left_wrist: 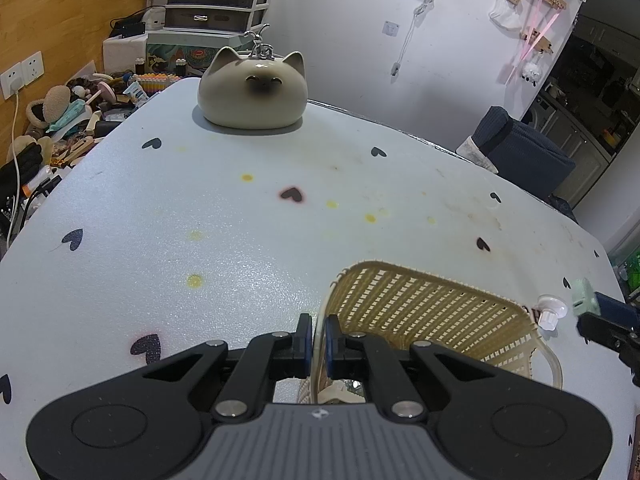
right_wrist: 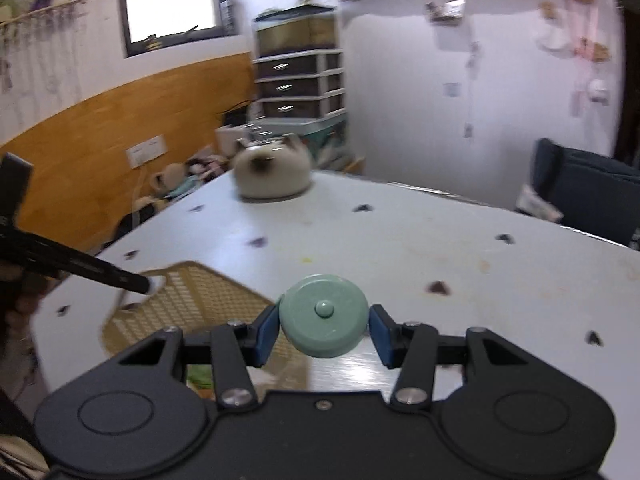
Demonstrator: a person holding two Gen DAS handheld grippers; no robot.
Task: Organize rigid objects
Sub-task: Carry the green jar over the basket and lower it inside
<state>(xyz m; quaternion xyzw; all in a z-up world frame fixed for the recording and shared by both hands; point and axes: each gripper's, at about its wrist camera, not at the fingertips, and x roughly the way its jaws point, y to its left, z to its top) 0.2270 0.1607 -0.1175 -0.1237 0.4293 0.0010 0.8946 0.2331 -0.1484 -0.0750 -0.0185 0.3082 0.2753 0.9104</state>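
- Green round lid-like piece (right_wrist: pixel 324 316) sits between the right gripper (right_wrist: pixel 323 330) pads, blue pads touching both its sides, knob facing the camera; clenched on it, held above the table (right_wrist: pixel 440 248).
- Left gripper (left_wrist: pixel 318 340) is pinched on the near rim of the woven plastic basket (left_wrist: pixel 420 312); the rim wall runs between the two blue pads, which are almost closed on it. Reads as steadying or tilting the basket.
- Left view also shows the right gripper tip at the far right edge with the green piece just beyond the basket's right end, near a small clear knob-shaped item (left_wrist: pixel 550 314) lying on the table.
- Basket is on the near part of the table; whether it is lifted or resting I can't tell. Something pale inside it, low behind the left gripper, too hidden to name.
- Cat-shaped ceramic jar (left_wrist: pixel 253 90) stands at the far edge of the table, well apart from both grippers.
- Step, my read: carry phase, green piece en route to the basket while the left holds it.
- Next move needs: bring the right gripper over the basket opening, lower inside the rim, then release; keep the left grip firm so the basket doesn't shift.
- Right view is motion-blurred, so fine alignment can't be judged.
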